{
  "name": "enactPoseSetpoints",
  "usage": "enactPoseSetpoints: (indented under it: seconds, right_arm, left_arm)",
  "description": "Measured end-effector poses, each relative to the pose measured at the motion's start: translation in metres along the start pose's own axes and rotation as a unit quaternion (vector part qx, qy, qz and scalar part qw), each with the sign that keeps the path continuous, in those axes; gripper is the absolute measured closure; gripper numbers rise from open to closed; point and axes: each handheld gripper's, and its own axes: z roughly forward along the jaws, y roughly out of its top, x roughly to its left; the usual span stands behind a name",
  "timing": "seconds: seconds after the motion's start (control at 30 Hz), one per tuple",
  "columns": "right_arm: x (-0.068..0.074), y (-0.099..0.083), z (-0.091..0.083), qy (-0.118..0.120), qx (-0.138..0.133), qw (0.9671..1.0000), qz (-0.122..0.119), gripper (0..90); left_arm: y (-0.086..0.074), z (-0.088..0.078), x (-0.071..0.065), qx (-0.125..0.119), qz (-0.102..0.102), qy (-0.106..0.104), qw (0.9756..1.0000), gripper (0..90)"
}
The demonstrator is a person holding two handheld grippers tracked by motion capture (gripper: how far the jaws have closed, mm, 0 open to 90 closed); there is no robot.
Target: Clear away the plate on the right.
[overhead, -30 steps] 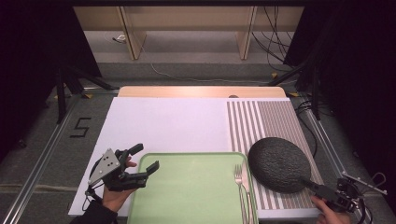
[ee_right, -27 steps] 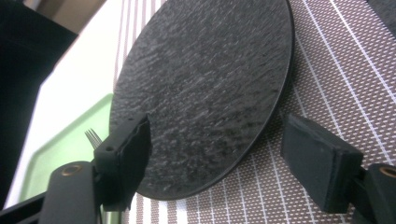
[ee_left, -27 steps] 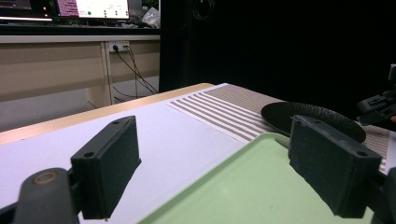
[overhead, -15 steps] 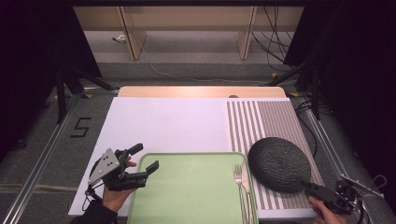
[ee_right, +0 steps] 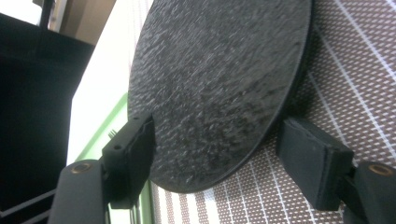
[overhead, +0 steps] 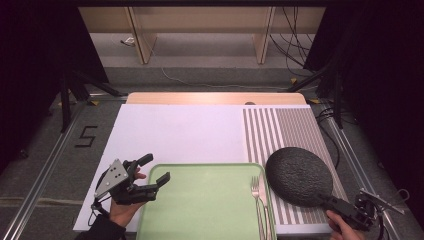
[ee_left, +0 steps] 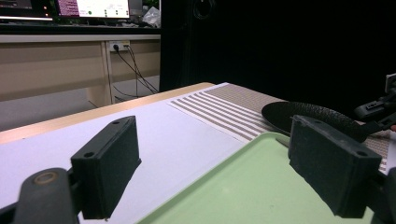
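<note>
The round black stone-like plate [overhead: 299, 176] with a rough surface is lying on the striped brown placemat [overhead: 290, 131], just beside the pale green plastic tray [overhead: 200, 200]. It is looking heavy, stiff and breakable, so its near rim seems the best place to grip. The right gripper [ee_right: 219, 172] is standing open around this rim; its jaws have just been closing, not yet pressing. The left gripper [overhead: 150, 172] is hanging open and empty over the tray's corner
</note>
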Motion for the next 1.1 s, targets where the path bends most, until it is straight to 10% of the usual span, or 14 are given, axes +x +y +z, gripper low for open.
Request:
enactPoseSetpoints:
  seconds: [1.1]
  right_arm:
    - [-0.015,-0.008,0.015,0.059,-0.042,0.9883,0.134,52.2]
  left_arm:
    - [-0.001,0.002,0.0,0.005,0.002,0.0,1.0,16.3]
